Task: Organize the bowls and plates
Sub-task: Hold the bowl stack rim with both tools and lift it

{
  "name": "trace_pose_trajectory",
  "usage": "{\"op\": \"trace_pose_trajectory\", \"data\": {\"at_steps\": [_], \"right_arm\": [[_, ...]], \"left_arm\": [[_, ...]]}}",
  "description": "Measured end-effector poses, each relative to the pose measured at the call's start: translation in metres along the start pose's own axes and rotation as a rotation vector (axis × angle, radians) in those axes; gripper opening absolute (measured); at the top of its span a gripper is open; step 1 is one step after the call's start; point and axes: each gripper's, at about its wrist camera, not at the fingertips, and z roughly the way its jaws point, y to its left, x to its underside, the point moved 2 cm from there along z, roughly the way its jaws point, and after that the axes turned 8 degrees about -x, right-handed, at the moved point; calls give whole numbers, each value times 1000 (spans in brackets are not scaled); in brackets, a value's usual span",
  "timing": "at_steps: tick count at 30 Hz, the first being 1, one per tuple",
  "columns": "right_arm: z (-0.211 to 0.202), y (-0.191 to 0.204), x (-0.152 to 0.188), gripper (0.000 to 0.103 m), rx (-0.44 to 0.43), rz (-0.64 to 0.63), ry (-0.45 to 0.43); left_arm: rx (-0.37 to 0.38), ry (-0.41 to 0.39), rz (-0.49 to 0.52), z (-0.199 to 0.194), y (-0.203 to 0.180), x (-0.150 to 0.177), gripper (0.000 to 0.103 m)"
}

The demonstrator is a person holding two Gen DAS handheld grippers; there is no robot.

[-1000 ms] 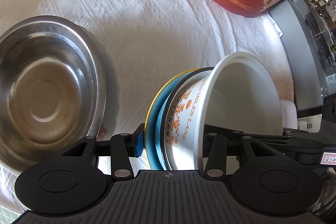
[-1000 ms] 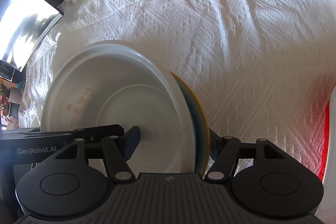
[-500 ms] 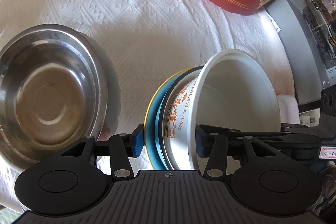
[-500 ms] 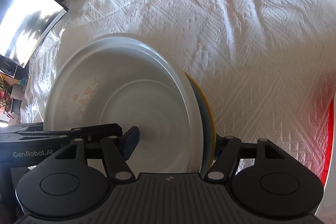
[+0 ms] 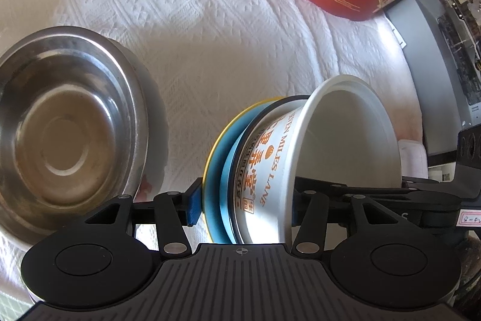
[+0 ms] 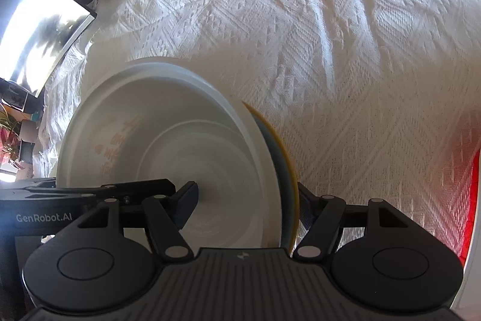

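White paper bowl (image 5: pixel 303 158) nested on plates sits between opening left gripper (image 5: pixel 243 202) and clamped right gripper (image 6: pixel 248 205), steel bowl (image 5: pixel 66 125) at 9 o'clock.

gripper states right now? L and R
Left gripper: jaws opening, bowl stack between them.
Right gripper: shut on the stack.

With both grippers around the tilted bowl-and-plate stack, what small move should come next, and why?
Probably back the left gripper off the stack. Its jaws are opening, a gap showing at the yellow plate, while the right gripper straddles the white bowl and plates, likely carrying them toward the steel bowl.
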Motion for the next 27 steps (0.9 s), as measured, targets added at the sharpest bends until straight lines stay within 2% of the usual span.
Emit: {"op": "trace_pose_trajectory", "data": {"at_steps": [3, 8, 27], "right_arm": [[0, -2, 0, 68, -15, 4, 3], [-1, 1, -1, 61, -29, -22, 9], [0, 6, -3, 60, -9, -9, 46]], "left_arm": [[11, 2, -5, 1, 2, 0, 55], [24, 5, -16, 2, 3, 0, 55], [34, 24, -64, 0, 8, 5, 55]]}}
